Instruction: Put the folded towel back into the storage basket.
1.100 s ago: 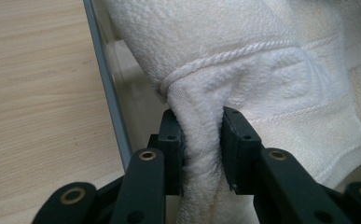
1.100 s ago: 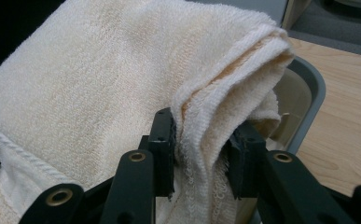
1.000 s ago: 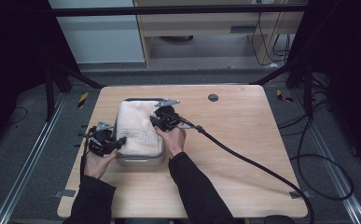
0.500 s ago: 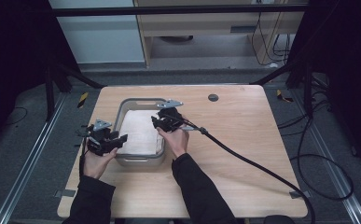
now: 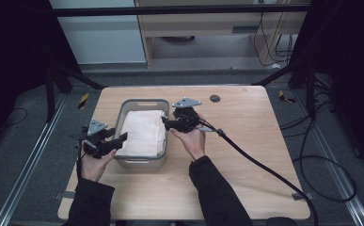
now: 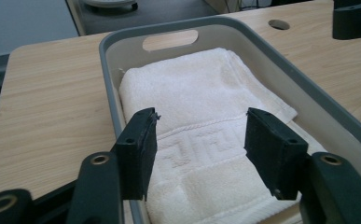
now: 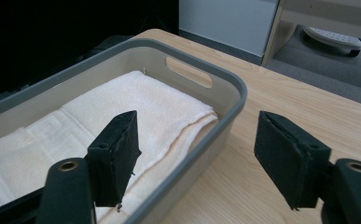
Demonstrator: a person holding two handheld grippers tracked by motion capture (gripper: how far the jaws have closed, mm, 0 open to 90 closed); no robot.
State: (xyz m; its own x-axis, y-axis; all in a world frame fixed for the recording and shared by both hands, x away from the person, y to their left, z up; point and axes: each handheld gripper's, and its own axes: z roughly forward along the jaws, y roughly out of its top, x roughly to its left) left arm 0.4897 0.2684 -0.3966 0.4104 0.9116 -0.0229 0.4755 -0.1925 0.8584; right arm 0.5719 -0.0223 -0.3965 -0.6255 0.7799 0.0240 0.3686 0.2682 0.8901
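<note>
Between the black pads (image 6: pixel 138 149) of the left gripper (image 5: pixel 108 142) there is now only air: the jaws have just been opening and stand well apart, with the folded white towel (image 6: pixel 201 112) lying below and beyond them, gripped by nothing. The right gripper (image 5: pixel 172 123) matches it. Its jaws have just been opening too and stand wide, one pad (image 7: pixel 117 156) over the towel's edge and the other out over the tabletop, so that they straddle the bin's right wall without touching it.

A second ago the towel was bunched high above the grey plastic bin (image 5: pixel 123 107), pinched at both sides; now it lies flat inside, folded, filling most of the floor with its woven border toward the near end. Both grippers have lifted and drawn off toward the bin's sides. Judging by this, the towel has been delivered and released, and the placing step looks complete; all that seems left is to back the hands away.

The bin sits on a light wooden table (image 5: pixel 245 141) with a round cable hole (image 5: pixel 214 98) near the far edge. A thick black cable (image 5: pixel 264 167) trails from the right gripper across the tabletop. Around the table are grey carpet, metal rails, dark frame legs, and a pale cabinet and a desk behind.
</note>
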